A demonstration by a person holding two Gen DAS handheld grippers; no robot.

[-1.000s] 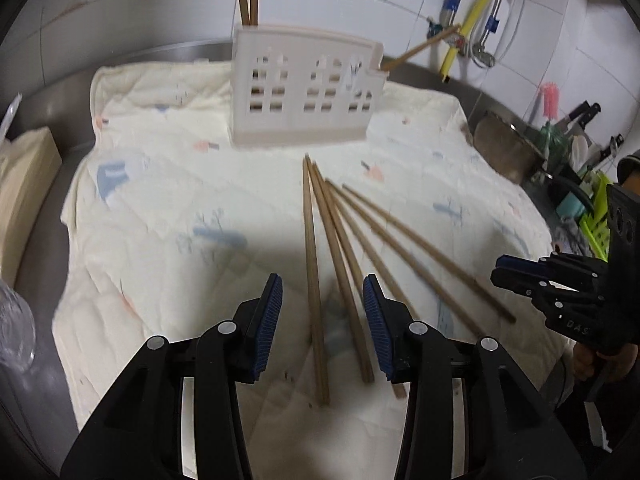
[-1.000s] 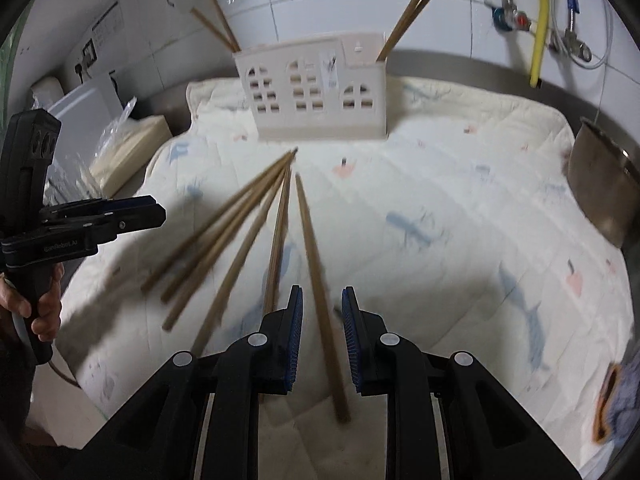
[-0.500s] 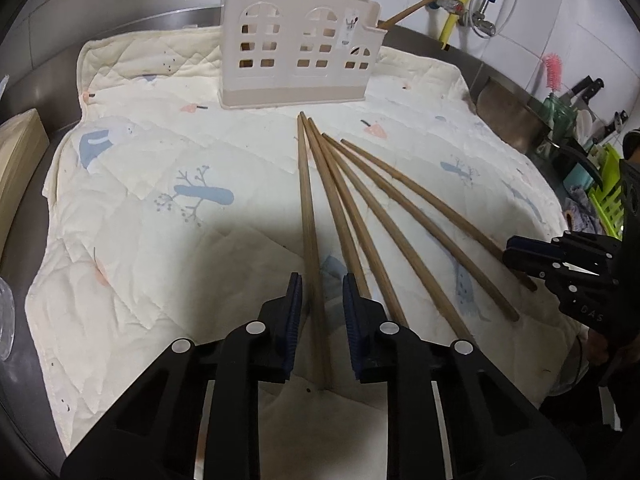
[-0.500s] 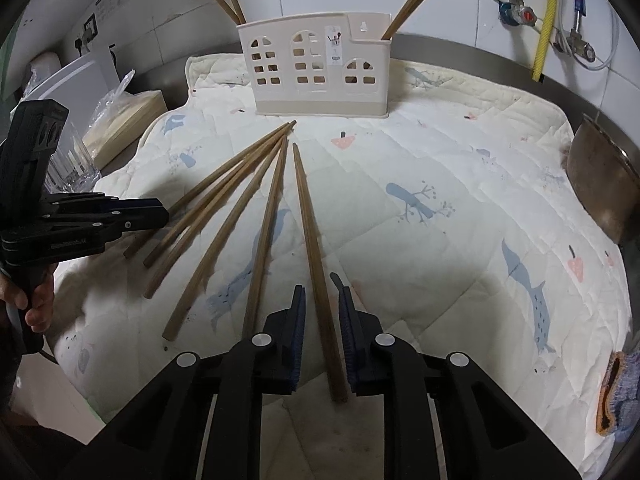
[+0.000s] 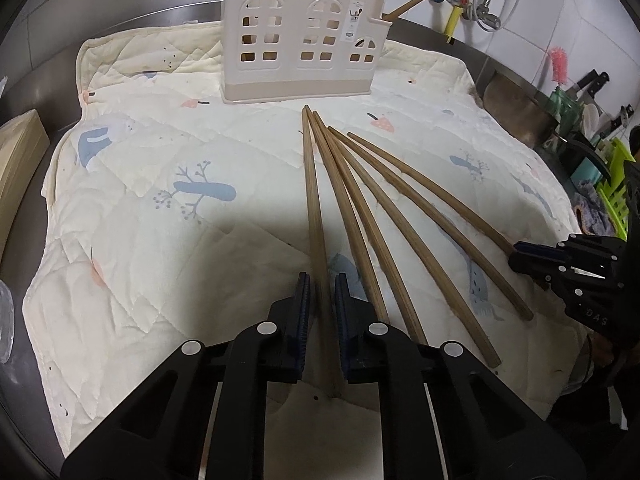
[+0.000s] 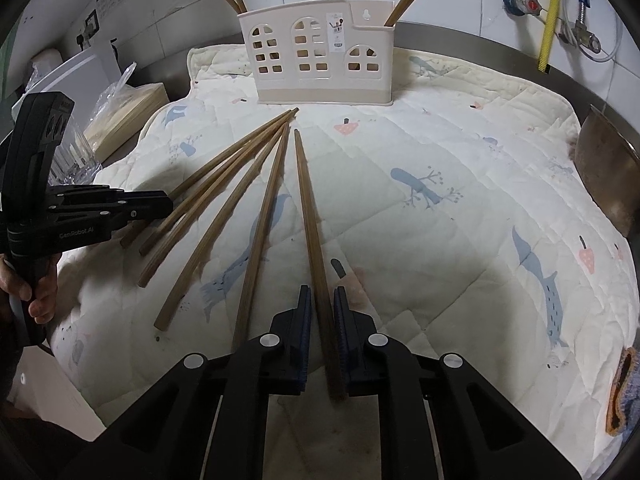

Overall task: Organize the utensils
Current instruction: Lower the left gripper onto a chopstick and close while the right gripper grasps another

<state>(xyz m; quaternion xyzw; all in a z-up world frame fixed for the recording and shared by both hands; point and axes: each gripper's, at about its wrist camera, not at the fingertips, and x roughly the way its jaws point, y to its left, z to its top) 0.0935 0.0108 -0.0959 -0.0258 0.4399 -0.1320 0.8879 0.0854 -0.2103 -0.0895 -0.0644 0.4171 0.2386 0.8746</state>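
Several long wooden chopsticks lie fanned on a cream quilted mat (image 5: 160, 240), tips toward a white house-shaped utensil holder (image 5: 300, 40), which also shows in the right wrist view (image 6: 320, 64) with chopsticks standing in both ends. My left gripper (image 5: 320, 300) is shut on the leftmost chopstick (image 5: 314, 200) near its thick end. My right gripper (image 6: 320, 312) is shut on the rightmost chopstick (image 6: 308, 208) near its thick end. Each gripper shows in the other's view, the right one (image 5: 560, 264) and the left one (image 6: 120, 204).
A metal pot (image 6: 608, 176) stands at the mat's right edge. A wooden board (image 6: 128, 112) and a glass (image 6: 76, 164) stand to the left. Pipes and a yellow hose (image 6: 548, 16) hang on the tiled wall. A green rack (image 5: 616, 184) is far right.
Both grippers have come down and forward onto the mat. The left gripper, open a second ago, has shut on the leftmost chopstick. The right gripper stays around the rightmost one.
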